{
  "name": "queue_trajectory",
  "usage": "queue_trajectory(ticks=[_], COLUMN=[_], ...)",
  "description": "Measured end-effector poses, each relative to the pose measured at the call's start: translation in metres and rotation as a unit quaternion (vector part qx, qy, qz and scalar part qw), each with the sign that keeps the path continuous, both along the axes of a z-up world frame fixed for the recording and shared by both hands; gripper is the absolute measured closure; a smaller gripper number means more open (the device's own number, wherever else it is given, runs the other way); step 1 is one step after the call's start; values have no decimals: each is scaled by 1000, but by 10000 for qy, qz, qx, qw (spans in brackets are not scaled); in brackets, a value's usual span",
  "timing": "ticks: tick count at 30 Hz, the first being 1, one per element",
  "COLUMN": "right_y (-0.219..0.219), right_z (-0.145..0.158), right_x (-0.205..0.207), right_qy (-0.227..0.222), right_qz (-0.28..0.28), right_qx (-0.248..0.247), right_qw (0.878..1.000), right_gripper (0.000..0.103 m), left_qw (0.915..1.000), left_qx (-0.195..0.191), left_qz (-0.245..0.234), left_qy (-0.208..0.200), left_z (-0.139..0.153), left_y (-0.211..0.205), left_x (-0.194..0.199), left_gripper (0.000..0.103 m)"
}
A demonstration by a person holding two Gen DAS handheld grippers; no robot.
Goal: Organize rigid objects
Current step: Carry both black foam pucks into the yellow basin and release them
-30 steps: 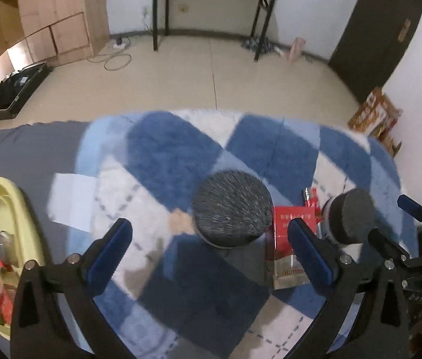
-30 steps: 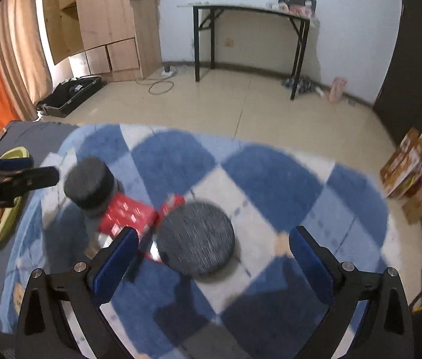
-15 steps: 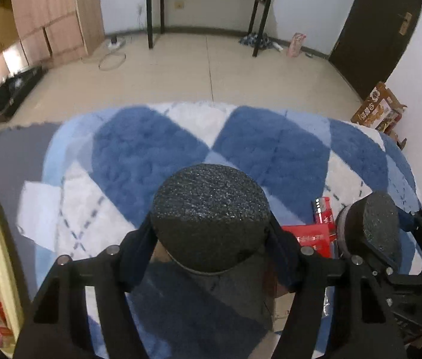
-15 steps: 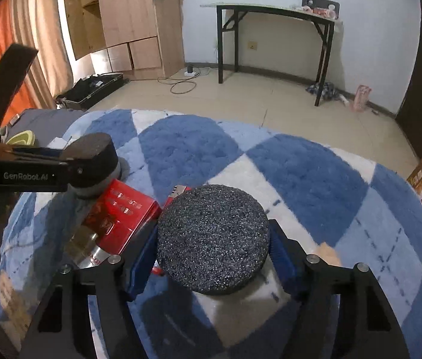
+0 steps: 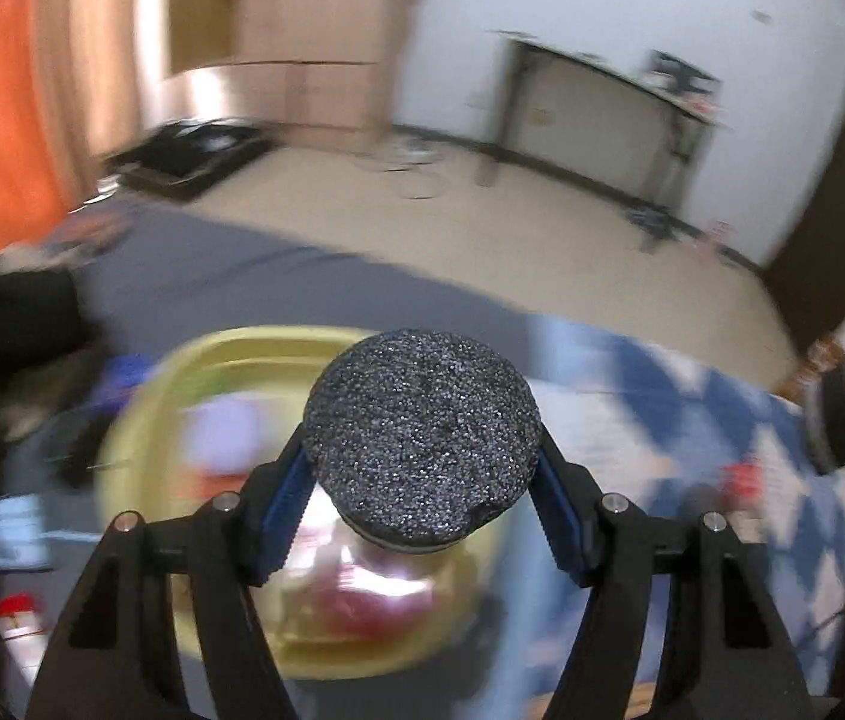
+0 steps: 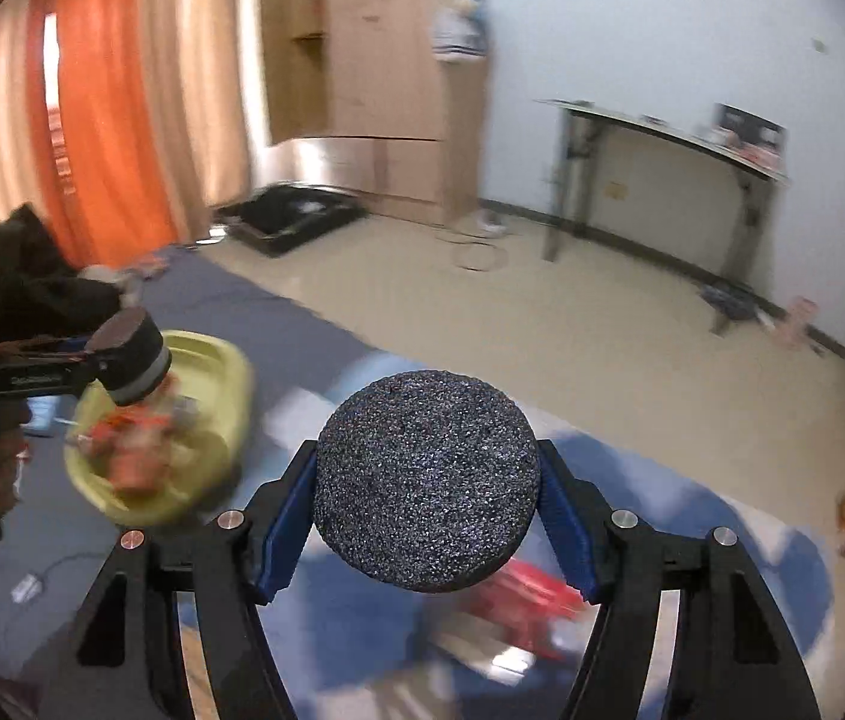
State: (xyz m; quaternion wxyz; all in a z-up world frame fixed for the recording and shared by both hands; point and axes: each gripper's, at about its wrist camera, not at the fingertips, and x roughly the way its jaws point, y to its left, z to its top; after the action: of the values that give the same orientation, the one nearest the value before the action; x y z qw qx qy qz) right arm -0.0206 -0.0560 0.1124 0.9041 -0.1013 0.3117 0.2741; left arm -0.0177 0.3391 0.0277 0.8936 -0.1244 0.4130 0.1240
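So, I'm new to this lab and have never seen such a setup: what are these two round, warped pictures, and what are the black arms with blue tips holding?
There is no robot here. A person holds a hand-held gripper in each hand, and a fisheye camera on each looks forward along its two fingers, hence the round, warped pictures.

In the left camera's picture, the left gripper is shut on a jar with a dark speckled lid, above a yellow basin with blurred items inside.

In the right camera's picture, the right gripper is shut on a second dark-lidded jar. Below lie a blue and white rug and a red packet. At the left edge you can see the left gripper beside the basin.
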Motion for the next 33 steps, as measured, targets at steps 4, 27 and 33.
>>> queue_trajectory(ticks=[4,27,33], right_y=[89,320,280], right_z=[-8,-135,-105], right_x=[-3,96,82], right_qy=[300,986,883], right_qz=[587,952,507], right_qx=[85,-533,22], right_qw=[9978,9891,9948], right_gripper=[35,29,1], left_qw=[9982,9976,9950], left_qx=[-96,-421,-411], left_qz=[493,267,900], left_qy=[339,484,168], left_z=[-20,-97,-65], left_y=[63,106,122], left_x=[-26,-29,-50], left_gripper=[34,15,2])
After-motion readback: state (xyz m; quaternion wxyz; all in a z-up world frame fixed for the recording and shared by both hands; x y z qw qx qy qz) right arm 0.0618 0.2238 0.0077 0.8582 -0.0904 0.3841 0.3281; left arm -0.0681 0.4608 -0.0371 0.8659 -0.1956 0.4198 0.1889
